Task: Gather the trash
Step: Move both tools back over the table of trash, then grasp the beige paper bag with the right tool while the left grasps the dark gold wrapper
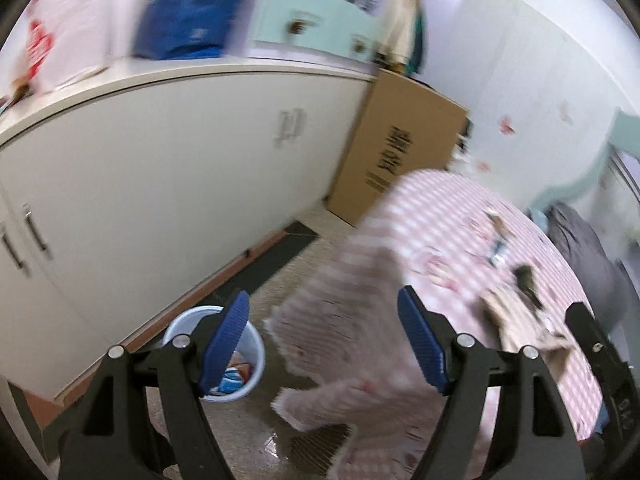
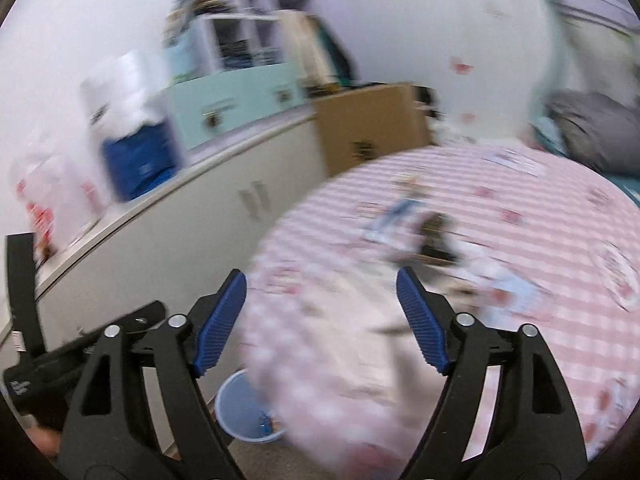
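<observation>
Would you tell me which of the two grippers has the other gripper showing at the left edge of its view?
The right gripper: the left gripper's black frame shows at its left edge.

floor gap [image 1: 276,280] | cabinet [image 1: 160,184] left | table [image 1: 448,216] right (draped)

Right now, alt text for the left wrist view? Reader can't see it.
Blurred fisheye view: the open, empty left gripper points down over a floor with a small pale blue bin holding scraps beside a long white cabinet. To the right is a round table under a pink checked cloth with scattered litter; a cardboard box stands behind it.
</observation>
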Motion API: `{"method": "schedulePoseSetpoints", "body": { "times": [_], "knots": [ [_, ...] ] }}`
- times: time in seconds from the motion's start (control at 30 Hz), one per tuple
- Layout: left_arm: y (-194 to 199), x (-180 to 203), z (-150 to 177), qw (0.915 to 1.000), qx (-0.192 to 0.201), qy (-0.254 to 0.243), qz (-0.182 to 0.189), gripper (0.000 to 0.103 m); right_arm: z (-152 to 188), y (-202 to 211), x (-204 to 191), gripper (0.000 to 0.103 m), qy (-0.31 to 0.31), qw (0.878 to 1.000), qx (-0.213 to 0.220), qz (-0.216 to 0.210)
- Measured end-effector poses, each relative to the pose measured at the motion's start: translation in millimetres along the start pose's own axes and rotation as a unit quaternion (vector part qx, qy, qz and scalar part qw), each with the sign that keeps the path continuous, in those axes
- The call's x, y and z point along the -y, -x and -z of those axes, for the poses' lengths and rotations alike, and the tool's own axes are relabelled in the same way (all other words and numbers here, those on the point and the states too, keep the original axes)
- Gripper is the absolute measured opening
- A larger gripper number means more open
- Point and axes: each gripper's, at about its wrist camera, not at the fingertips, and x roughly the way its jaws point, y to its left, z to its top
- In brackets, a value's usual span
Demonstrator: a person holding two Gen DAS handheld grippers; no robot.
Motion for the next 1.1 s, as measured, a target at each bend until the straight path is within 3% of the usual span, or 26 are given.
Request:
{"method": "schedulePoseSetpoints", "body": {
  "times": [0.13,0.3,0.33,0.37,0.5,0.53,0.57,0.77,0.9,1.1],
  "knots": [
    [0,37,11,0.9990,-0.018,-0.032,0.024,0.076,6,1,56,0.079,-0.061,0.997,-0.033,0.029],
    [-2,63,21,0.9969,-0.033,-0.065,0.029,0.076,6,-19,80,0.078,-0.083,0.991,-0.100,-0.007],
    [-2,66,23,0.9967,-0.034,-0.068,0.030,0.076,5,-25,83,0.075,-0.086,0.990,-0.110,-0.015],
    [-2,67,22,0.9965,-0.035,-0.070,0.030,0.076,3,-28,84,0.061,-0.080,0.990,-0.112,-0.013],
    [-1,74,19,0.9962,-0.035,-0.075,0.027,0.076,0,-31,86,0.038,-0.062,0.990,-0.128,-0.012],
    [-1,77,19,0.9962,-0.035,-0.075,0.028,0.076,0,-29,87,0.029,-0.059,0.991,-0.123,-0.016],
    [-1,80,18,0.9960,-0.035,-0.076,0.031,0.076,0,-26,89,0.027,-0.060,0.991,-0.114,-0.022],
    [-3,109,13,0.9938,-0.033,-0.093,0.052,0.076,-17,16,99,0.022,-0.032,0.999,-0.037,-0.005],
    [-12,138,10,0.9911,-0.034,-0.109,0.068,0.076,-39,42,118,0.022,-0.026,0.999,0.018,0.032],
    [-48,187,7,0.9856,-0.062,-0.136,0.080,0.076,-59,44,150,0.022,-0.035,0.994,0.057,0.083]
  ]
}}
